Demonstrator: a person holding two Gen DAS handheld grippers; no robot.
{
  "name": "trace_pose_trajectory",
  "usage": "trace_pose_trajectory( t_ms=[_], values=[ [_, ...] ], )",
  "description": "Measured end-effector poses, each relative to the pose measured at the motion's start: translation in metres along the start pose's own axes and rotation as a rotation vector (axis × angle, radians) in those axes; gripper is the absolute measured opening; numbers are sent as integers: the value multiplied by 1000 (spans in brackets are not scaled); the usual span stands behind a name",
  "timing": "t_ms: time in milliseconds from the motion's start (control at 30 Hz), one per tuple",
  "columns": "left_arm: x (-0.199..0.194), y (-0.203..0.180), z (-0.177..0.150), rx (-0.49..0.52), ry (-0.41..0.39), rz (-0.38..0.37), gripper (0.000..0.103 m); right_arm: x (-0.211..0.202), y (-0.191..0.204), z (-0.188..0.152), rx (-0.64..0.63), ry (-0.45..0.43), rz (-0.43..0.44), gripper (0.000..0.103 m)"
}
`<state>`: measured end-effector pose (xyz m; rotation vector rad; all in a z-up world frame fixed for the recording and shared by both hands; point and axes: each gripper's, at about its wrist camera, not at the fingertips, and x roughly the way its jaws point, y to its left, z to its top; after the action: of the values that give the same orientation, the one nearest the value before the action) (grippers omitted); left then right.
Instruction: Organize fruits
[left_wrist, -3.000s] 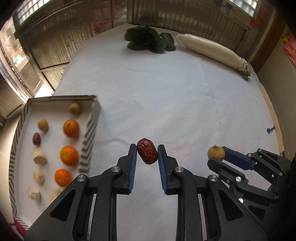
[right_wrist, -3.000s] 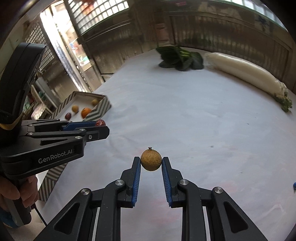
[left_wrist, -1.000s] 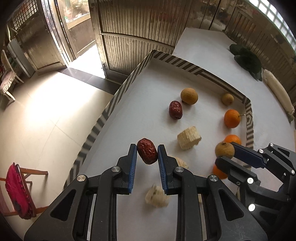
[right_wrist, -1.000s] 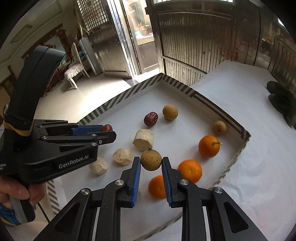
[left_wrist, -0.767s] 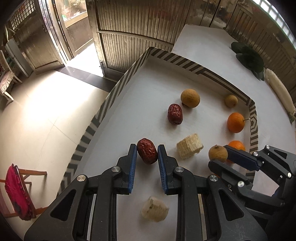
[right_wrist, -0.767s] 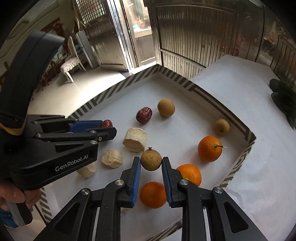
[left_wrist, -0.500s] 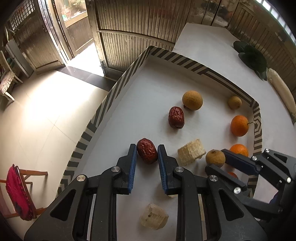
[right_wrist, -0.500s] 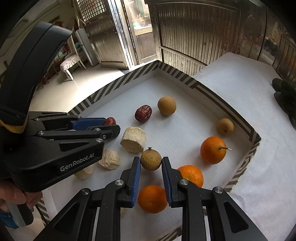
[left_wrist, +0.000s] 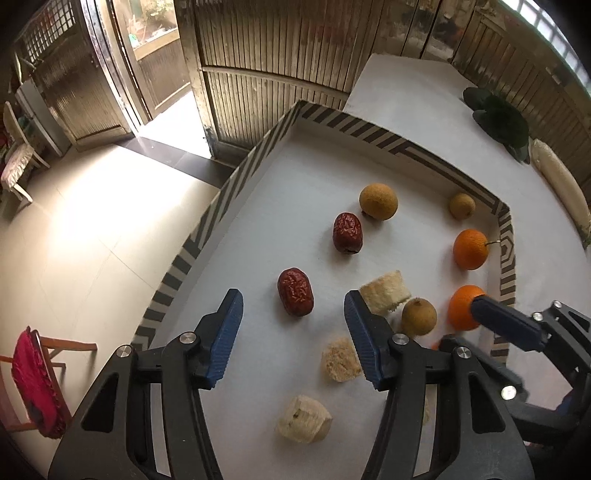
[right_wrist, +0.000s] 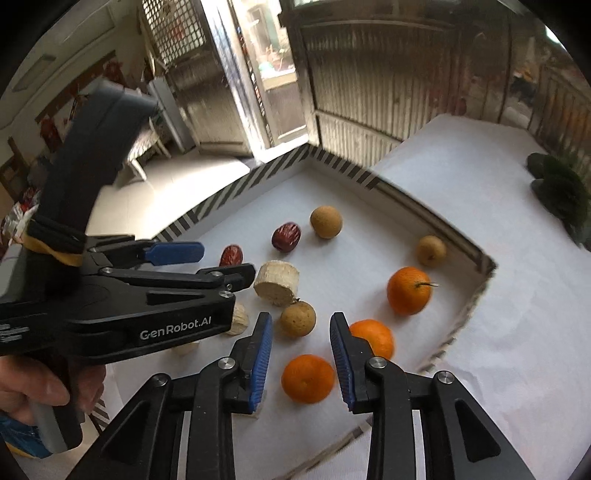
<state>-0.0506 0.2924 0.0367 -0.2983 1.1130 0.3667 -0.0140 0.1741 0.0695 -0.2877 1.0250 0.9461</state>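
A striped-rim white tray (left_wrist: 376, 130) holds the fruit. My left gripper (left_wrist: 293, 317) is open over it; a red date (left_wrist: 295, 291) lies on the tray floor between its fingers. A second date (left_wrist: 347, 232) lies beyond. My right gripper (right_wrist: 301, 343) is open; a brown longan (right_wrist: 298, 318) lies on the tray between its fingers, next to a pale cut chunk (right_wrist: 277, 282). The longan also shows in the left wrist view (left_wrist: 418, 316). Three oranges (right_wrist: 409, 290) sit to the right.
Two more longans (left_wrist: 378, 202) lie at the tray's far side, and several pale chunks (left_wrist: 303, 419) at its near side. Leafy greens (left_wrist: 498, 118) and a white radish (left_wrist: 559, 186) lie on the white table beyond. The floor drops off left of the tray.
Both grippers opened. The date left the left gripper and the longan left the right gripper; both now lie on the tray floor.
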Motion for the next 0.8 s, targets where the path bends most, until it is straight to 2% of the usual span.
trace_pose_trajectory(
  t_ms=[100,233,367,467,533,700,800],
  values=[
    [-14,0,-4,-8,-48,12,57,-15,-1,-4,22,-33,-14,31],
    [-32,-1,-10,-18,-105,-4,57,-35,-1,-14,67,-83,-49,38],
    [-54,-8,-18,17,-169,30,57,-49,-4,-19,106,-118,-73,41],
    [-65,-15,-22,38,-199,48,57,-53,-8,-20,128,-139,-72,47],
    [-71,-18,-25,51,-210,72,57,-56,-11,-21,134,-144,-81,48],
    [-78,-23,-32,45,-211,63,57,-60,-18,-23,153,-136,-83,49],
    [-81,-27,-36,52,-216,111,57,-63,-19,-26,152,-129,-79,50]
  ],
)
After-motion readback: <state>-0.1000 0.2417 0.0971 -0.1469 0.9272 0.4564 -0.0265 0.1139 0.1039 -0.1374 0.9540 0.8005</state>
